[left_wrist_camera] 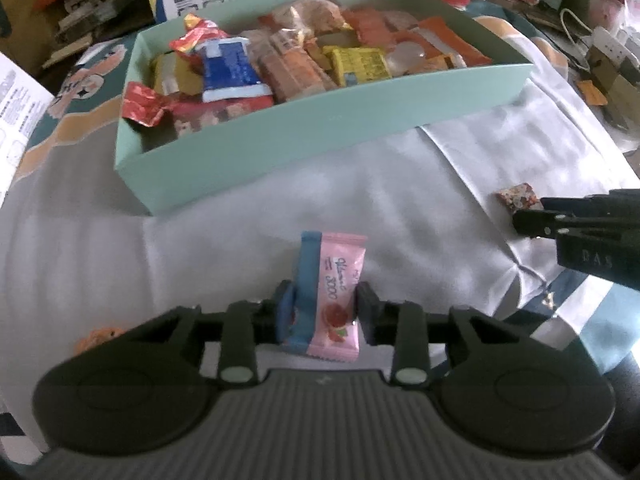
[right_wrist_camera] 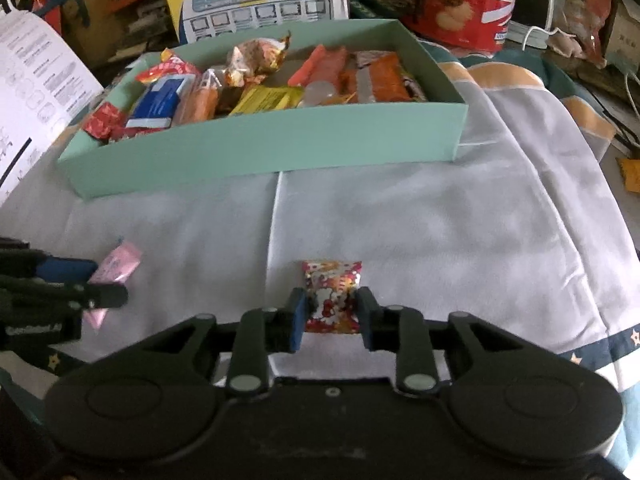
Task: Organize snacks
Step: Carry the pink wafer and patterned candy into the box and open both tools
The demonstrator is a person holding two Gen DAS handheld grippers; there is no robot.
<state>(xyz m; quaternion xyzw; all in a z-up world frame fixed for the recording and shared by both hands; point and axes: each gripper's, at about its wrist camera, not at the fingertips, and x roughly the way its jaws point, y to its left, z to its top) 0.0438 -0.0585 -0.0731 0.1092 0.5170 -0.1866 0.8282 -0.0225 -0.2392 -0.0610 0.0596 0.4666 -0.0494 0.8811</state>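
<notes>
The pink and blue sachet [left_wrist_camera: 328, 296] stands on end between the fingers of the left gripper [left_wrist_camera: 324, 312], lifted off the pale sheet [left_wrist_camera: 200, 240] with its printed pink face toward the camera; a grip across its narrow width leaves most of the wrapper sticking out forward, which looks suited to dropping it over a wall. The left fingers [left_wrist_camera: 285, 312] are drawn in until both pads press the sachet's two side edges, so they are pinching it, not spread. To the right, the small flowered candy [right_wrist_camera: 332, 298] sits in the right gripper [right_wrist_camera: 331, 312], whose fingers [right_wrist_camera: 298, 316] have closed to the candy's width; the left pad touches it plainly, and the right pad seems to as well, though the crinkled foil makes that edge hard to read. Whether the candy is off the sheet I cannot tell from either view. Both snacks are held on the near side of the mint-green box [left_wrist_camera: 320, 128], which lies well apart from them, farther back on the same sheet, its long wall facing the grippers. It is already crowded with wrapped snacks, among them a blue packet [left_wrist_camera: 230, 68] and a yellow packet [left_wrist_camera: 360, 65], so the likely reason for both grips is to carry these last loose pieces over the near wall and release them inside. The surface looks like a bed or padded spread, not a hard worktop, with a patterned blanket [right_wrist_camera: 580, 120] showing at the edges. Behind the box stand a red biscuit tin [right_wrist_camera: 460, 4] and general clutter.
</notes>
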